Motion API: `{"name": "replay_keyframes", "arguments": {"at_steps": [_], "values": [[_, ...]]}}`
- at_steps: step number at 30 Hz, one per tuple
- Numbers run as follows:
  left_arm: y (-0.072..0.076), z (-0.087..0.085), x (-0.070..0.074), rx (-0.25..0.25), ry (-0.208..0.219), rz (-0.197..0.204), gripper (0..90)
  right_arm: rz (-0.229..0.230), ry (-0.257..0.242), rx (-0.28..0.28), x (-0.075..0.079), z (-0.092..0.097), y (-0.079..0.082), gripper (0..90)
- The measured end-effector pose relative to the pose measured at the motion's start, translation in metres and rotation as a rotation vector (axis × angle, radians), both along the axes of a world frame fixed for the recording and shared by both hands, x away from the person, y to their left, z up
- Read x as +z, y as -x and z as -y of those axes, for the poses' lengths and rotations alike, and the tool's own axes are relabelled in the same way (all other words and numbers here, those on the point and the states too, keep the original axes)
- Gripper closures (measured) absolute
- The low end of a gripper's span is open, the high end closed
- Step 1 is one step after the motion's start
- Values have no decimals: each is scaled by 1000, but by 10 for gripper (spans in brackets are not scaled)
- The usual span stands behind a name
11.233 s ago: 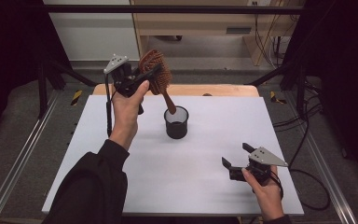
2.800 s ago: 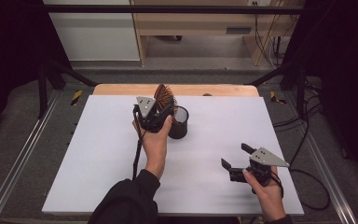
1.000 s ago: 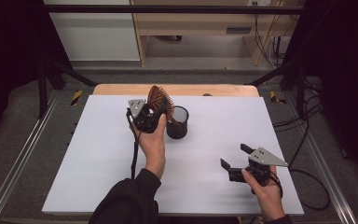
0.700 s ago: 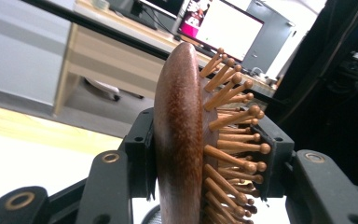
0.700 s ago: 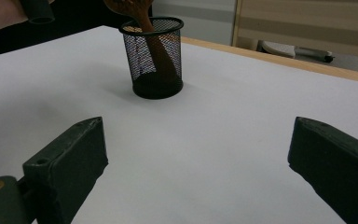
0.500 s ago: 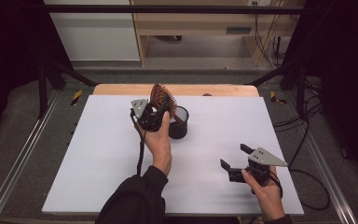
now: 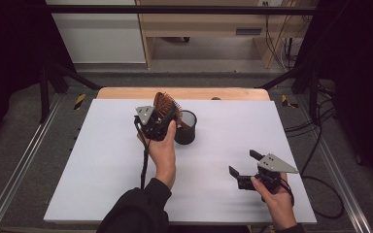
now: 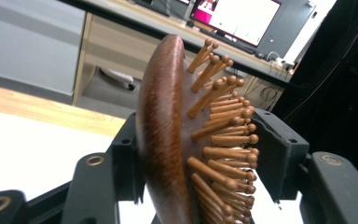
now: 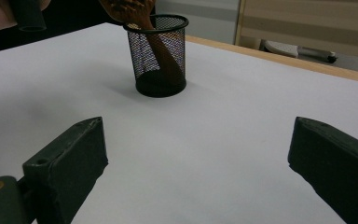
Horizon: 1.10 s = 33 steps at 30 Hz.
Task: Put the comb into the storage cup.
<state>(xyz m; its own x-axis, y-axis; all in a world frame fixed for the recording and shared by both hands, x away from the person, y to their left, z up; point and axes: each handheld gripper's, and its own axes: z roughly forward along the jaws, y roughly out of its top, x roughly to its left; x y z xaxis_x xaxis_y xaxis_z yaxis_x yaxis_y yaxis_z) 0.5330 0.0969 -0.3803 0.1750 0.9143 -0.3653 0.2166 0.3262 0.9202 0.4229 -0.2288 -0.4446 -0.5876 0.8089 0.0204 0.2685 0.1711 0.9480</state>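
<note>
Left gripper (image 7: 161, 122) is hovering beside the black mesh cup (image 7: 185, 127) near the far middle of the white table (image 7: 102, 160); its jaws have just been opening, and the wooden hairbrush (image 8: 177, 140) is standing between them, the back close against one jaw, the bristle tips just short of the other, so no firm squeeze is showing. The brush handle is slanting down into the cup, as the right gripper view is showing through the mesh (image 9: 161, 56); the brush head (image 7: 165, 106) is rising above the rim. Right gripper (image 7: 245, 170) is resting low near the near right corner, jaws spread wide with nothing between them, well apart from the cup; bare table is lying all around the cup and between the two grippers.
</note>
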Motion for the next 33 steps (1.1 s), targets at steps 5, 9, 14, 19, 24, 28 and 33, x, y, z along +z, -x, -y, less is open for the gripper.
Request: {"name": "replay_keyframes", "arguments": {"at_steps": [5, 9, 14, 19, 24, 28, 33], "values": [[-2, -4, -1, 8, -6, -21, 414, 1, 2, -1, 0, 0, 0, 48], [-1, -6, -2, 10, 1, -29, 411, 0, 3, -1, 0, 0, 0, 48], [-2, -9, -2, -2, -13, -41, 384, -1, 5, -1, 0, 0, 0, 48], [-2, -11, -3, -10, -15, -47, 374, -2, 6, 0, 0, -1, 0, 48], [-4, -12, -4, -19, -15, -64, 356, -2, 8, -2, -1, -1, 0, 48], [-5, -13, -5, -26, -14, -69, 343, -2, 8, 0, -1, -1, 0, 48], [-5, -13, -6, -33, -16, -71, 335, -2, 8, 1, 0, -1, 0, 48]]}}
